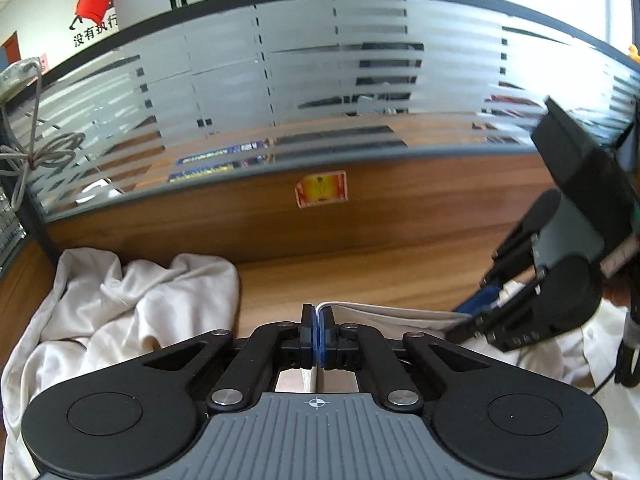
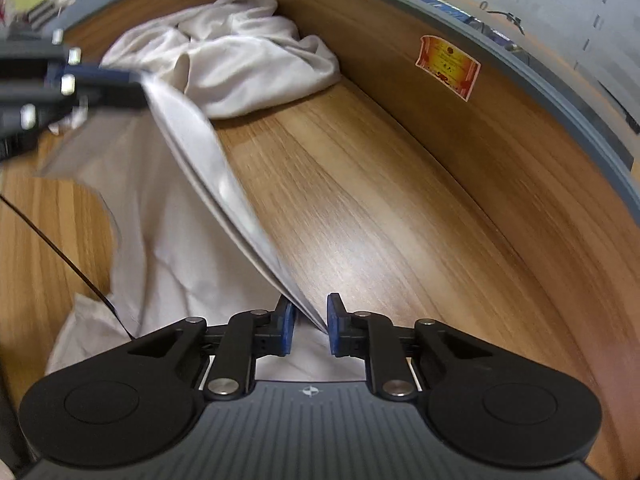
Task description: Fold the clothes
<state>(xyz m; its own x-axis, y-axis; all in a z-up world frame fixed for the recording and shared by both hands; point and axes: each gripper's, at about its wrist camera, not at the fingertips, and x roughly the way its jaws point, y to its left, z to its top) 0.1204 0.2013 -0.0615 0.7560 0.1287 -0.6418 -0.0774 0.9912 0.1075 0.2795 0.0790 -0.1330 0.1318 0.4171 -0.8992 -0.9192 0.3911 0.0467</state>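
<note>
The left gripper [image 1: 319, 338] is clamped on the hem of the white garment [image 2: 168, 240], stretched above the desk [image 2: 360, 200]. The right gripper [image 2: 311, 330] stands narrowly parted around that hem, apparently not yet pinching. It should be closed squarely and the edge kept taut.

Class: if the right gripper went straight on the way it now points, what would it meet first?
Most likely the taut edge of the white garment already between the right gripper's fingers; beyond that, probably the wooden desk. Depth is unclear.
</note>
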